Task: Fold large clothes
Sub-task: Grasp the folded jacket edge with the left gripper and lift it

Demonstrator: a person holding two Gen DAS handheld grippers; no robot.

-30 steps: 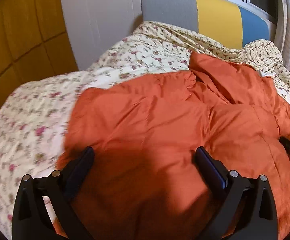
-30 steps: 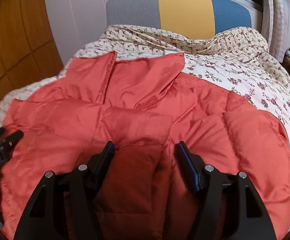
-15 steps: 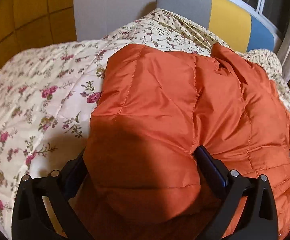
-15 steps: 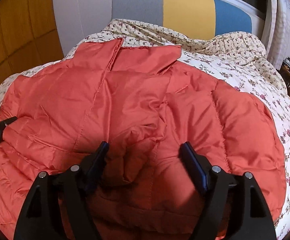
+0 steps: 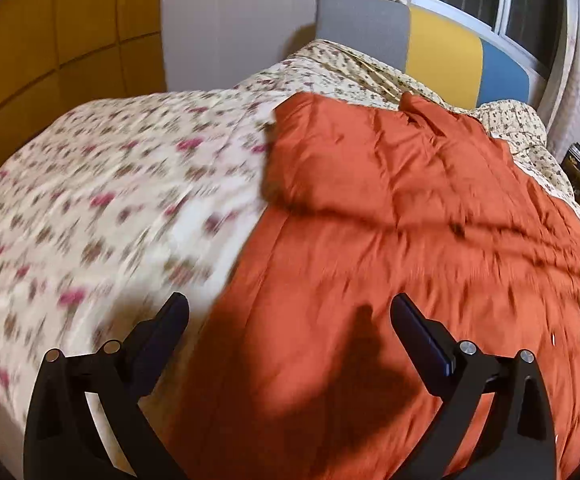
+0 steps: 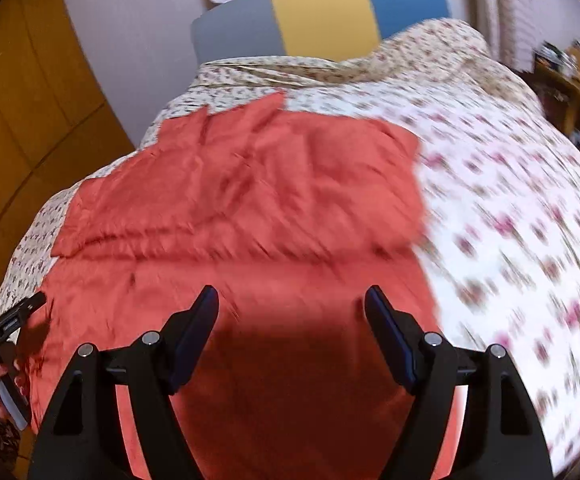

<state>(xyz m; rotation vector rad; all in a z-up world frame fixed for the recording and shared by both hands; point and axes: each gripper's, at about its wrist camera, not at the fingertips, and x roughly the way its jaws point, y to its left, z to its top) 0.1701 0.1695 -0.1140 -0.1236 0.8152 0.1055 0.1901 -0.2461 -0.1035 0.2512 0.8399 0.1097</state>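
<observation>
The orange jacket lies folded on the bed, so both grippers, left and right, hover with fingers apart, holding nothing.

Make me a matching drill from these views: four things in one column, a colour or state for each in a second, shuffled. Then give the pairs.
Things:
1. jacket
2. quilt
3. middle headboard panel
4. right gripper

Descriptions:
A. cream with pink flowers
B. jaws apart, nothing between them
C. yellow
D. orange, spread on the bed

Pairs: 1-D, 2-A, 3-C, 4-B
</observation>
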